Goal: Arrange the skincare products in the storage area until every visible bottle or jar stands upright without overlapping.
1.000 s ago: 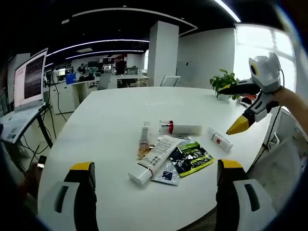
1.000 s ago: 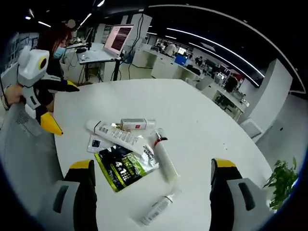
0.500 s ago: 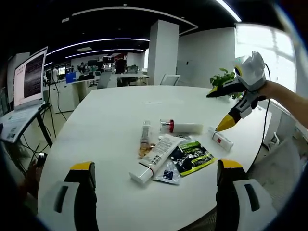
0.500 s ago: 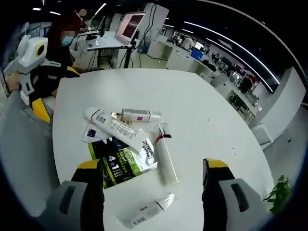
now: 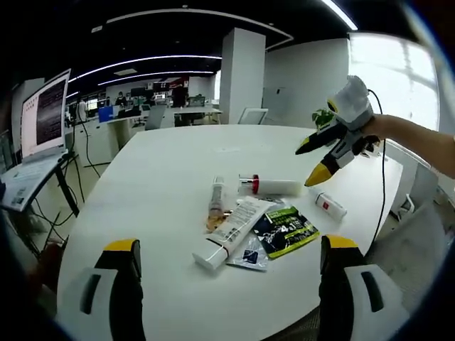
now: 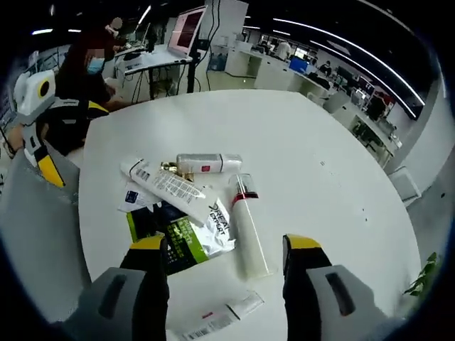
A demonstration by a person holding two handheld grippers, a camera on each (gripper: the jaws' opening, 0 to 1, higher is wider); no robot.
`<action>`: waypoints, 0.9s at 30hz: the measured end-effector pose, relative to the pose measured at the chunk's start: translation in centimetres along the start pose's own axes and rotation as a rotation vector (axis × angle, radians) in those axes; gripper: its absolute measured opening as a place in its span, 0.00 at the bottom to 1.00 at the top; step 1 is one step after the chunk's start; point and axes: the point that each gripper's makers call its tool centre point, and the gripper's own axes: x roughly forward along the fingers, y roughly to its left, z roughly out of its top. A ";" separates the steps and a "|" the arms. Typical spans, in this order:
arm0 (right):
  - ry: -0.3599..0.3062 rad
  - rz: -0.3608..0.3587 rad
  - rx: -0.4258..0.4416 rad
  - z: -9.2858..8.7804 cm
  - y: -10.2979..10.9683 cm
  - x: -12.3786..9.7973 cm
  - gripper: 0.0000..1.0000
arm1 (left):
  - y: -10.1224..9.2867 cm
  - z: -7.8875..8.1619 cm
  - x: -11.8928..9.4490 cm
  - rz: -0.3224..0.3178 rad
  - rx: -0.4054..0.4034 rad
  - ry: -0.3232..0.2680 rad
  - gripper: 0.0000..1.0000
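Skincare products lie in a loose heap on the round white table [image 5: 163, 160]. A white bottle with a red band [image 5: 270, 187] [image 6: 249, 231] lies flat. Beside it are a small gold-capped bottle [image 5: 215, 201] [image 6: 206, 164] and a long white tube [image 5: 231, 231] [image 6: 170, 188], both lying down. The long tube rests on a green-black sachet [image 5: 284, 231] [image 6: 178, 241] and a small blue sachet [image 5: 249, 254]. A small red-labelled tube [image 5: 327, 204] [image 6: 220, 316] lies apart. My left gripper [image 5: 230, 244] is open, short of the heap. My right gripper [image 5: 311, 163] [image 6: 225, 243] hovers open above the banded bottle.
A laptop on a stand [image 5: 43, 117] is beyond the table's left edge. A potted plant [image 5: 323, 117] sits at the far right. A grey chair [image 6: 35, 234] stands at the near edge. Bare tabletop stretches behind the heap.
My right gripper has swung in from the table's right side and lowered toward the heap, now over the banded bottle. The left gripper and the products have stayed put.
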 end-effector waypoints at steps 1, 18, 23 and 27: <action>0.006 0.007 -0.001 -0.1 -0.3 0.2 0.62 | 0.0 0.0 0.0 0.001 0.001 0.000 0.99; 0.097 0.073 -0.014 -1.3 -2.2 3.4 0.46 | 0.0 -0.2 0.1 0.005 0.002 0.013 0.98; 0.143 0.074 -0.019 -2.0 -2.7 4.4 0.46 | 0.1 -0.4 0.1 0.004 0.004 0.021 0.98; 0.177 0.089 -0.028 -2.6 -2.7 5.1 0.44 | 0.1 -0.5 0.2 0.004 0.005 0.026 0.98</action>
